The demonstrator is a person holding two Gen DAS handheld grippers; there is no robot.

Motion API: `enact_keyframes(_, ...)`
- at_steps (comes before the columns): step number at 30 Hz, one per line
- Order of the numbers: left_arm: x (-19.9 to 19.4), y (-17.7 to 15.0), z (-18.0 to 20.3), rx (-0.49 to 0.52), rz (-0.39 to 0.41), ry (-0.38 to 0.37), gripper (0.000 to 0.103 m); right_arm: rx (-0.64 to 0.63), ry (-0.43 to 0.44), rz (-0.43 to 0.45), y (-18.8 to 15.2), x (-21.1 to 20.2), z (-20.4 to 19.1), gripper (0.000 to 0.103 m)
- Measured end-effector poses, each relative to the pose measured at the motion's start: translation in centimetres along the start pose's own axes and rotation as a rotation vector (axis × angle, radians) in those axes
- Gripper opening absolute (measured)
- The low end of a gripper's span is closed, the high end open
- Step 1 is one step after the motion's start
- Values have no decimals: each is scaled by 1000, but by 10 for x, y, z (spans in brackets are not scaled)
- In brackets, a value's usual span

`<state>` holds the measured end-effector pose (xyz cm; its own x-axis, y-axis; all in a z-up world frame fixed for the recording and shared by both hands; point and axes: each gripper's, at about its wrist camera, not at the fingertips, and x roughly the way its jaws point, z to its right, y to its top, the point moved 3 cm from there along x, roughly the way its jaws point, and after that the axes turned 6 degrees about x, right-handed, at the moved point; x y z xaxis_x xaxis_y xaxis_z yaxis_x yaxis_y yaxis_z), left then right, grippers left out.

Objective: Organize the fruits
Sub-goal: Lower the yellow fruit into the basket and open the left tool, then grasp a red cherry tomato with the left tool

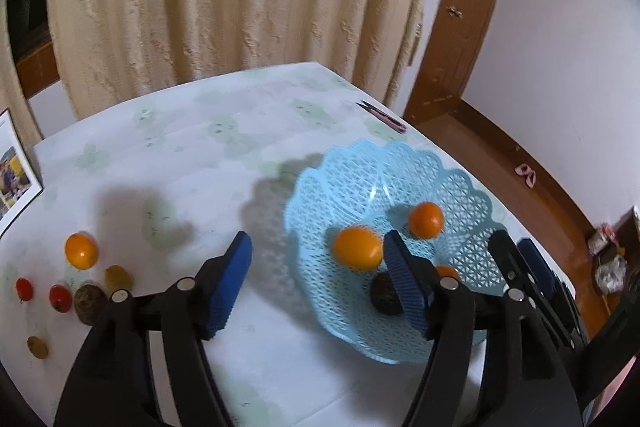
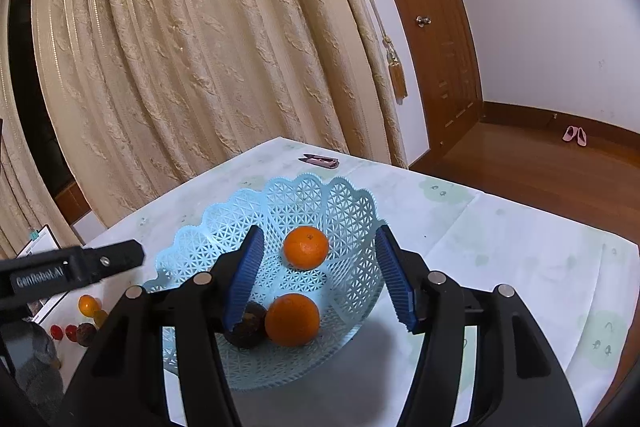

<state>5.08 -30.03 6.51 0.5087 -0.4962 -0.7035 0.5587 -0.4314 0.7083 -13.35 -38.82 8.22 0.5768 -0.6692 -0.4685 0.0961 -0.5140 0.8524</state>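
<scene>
Both pairs of jaws stand wide apart and empty: the right gripper hangs over the blue basket, which holds two oranges and a dark fruit. The left gripper sits over bare desk at the basket's left rim. The loose fruit, an orange, red ones and brownish ones, lies well to its left, so the left hand is likely nearer for the next pick.

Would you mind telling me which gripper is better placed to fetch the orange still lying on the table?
Left: the left gripper, open and empty, is nearer the loose orange; the right gripper hangs over the basket.
</scene>
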Motion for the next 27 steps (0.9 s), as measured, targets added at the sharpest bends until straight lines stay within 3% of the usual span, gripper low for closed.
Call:
enact_keyframes(6,-11,-1,-18,-36,16,39,81,8,-1,10,0,-1,2,65)
enact_keyframes(14,-28,-9,-43,-49,33,113,85,21,-8,21,0,-3,6,65)
enact_keyframes(27,-67,-32,-139,-193,52,233,85,-19,-45,40,0,-8,0,65)
